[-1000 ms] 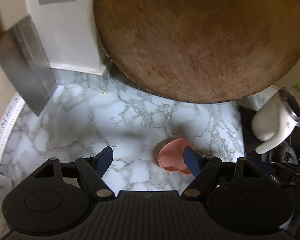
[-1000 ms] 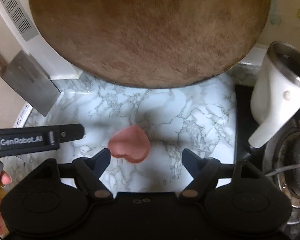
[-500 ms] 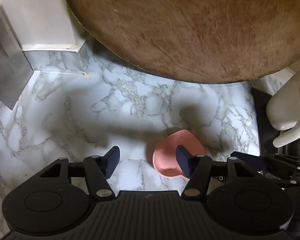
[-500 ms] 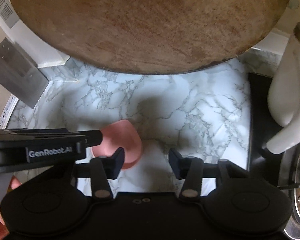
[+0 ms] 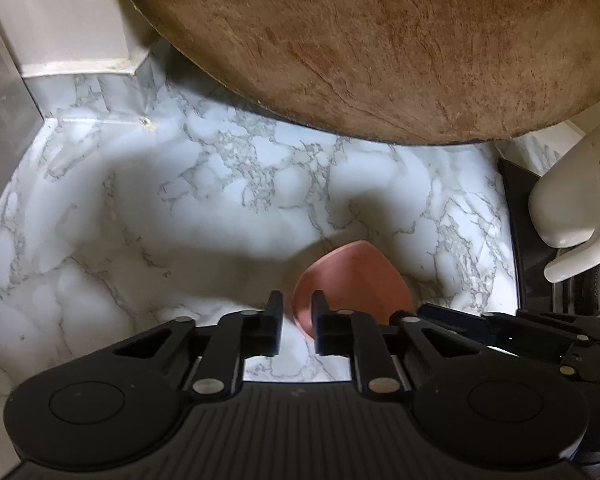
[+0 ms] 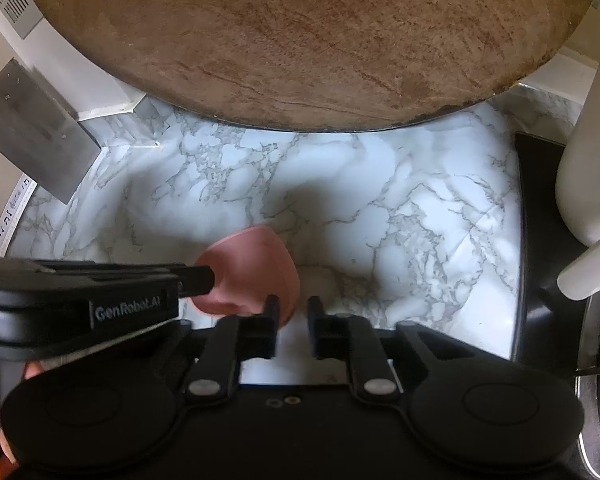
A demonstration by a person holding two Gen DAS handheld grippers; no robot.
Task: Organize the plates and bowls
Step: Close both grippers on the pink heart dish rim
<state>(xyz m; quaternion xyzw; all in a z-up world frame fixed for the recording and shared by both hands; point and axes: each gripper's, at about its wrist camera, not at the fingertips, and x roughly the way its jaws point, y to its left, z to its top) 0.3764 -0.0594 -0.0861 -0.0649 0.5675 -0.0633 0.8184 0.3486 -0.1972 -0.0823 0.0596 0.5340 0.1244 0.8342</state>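
So both tools are down low over the white marble-look counter (image 5: pixel 204 216), one on each side of a small pink heart-shaped dish (image 5: pixel 352 280) that sits lower centre in both views. The left tool (image 5: pixel 297 322) has its jaws closing in, with the dish's left rim sitting right in the narrow gap between them, though I can't tell if the pads actually press on it. In the right wrist view the right tool (image 6: pixel 290 326) is closing too, and the dish's (image 6: pixel 252 268) right edge is at its left finger; whether the rim is really pinched is hard to say from here. The left tool's black body (image 6: pixel 80 300) pokes in from the left edge of that view, overlapping the dish.

A big round brown wooden board (image 5: pixel 380 40) fills the top of both frames. A white plastic jug thing (image 5: pixel 568 216) sits on the right edge, and a grey metal panel (image 6: pixel 32 136) leans at upper left.
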